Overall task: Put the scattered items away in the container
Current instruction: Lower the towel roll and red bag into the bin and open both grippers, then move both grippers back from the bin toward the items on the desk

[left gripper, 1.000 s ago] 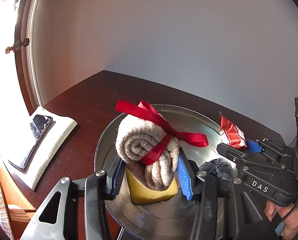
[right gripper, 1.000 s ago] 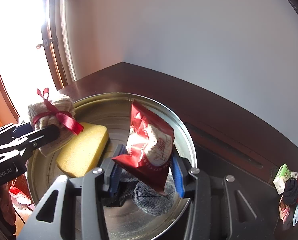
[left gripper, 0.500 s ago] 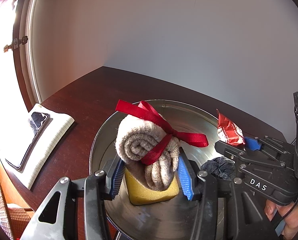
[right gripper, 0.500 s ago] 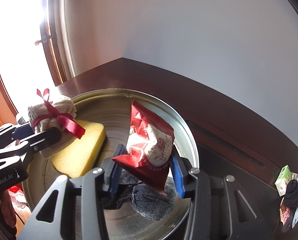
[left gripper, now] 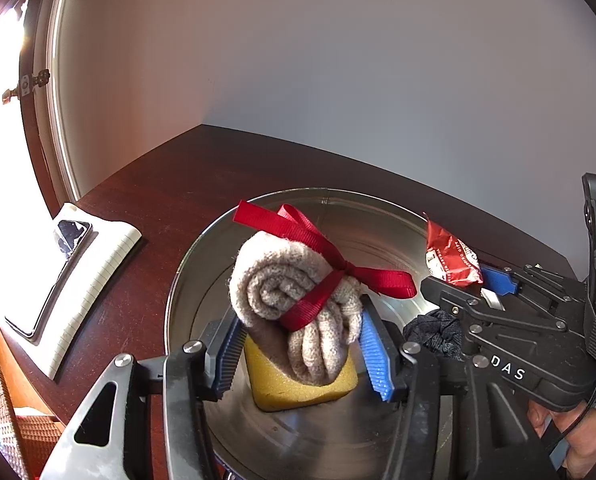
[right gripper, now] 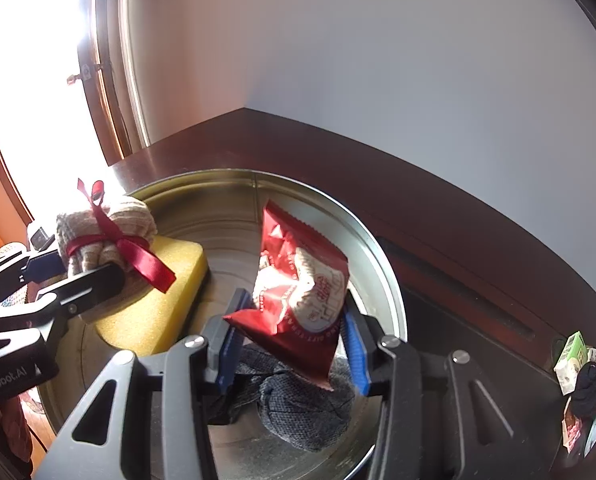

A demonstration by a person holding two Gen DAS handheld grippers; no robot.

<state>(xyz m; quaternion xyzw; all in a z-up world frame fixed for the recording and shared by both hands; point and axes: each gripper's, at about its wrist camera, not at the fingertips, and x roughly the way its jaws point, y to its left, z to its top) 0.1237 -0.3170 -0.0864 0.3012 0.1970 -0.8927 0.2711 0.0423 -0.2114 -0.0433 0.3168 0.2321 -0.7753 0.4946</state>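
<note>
Sponge point(left gripper: 298, 388) half under sock roll point(left gripper: 294, 300)

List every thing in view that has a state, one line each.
left gripper: jaws just opening, beige rolled cloth between them.
right gripper: shut on red snack packet.
beige rolled cloth: ribbon-tied, resting on yellow sponge.
red snack packet: sealed, held above the tin.
yellow sponge: lying flat in tin.
metal tin: open, no lid.
</note>
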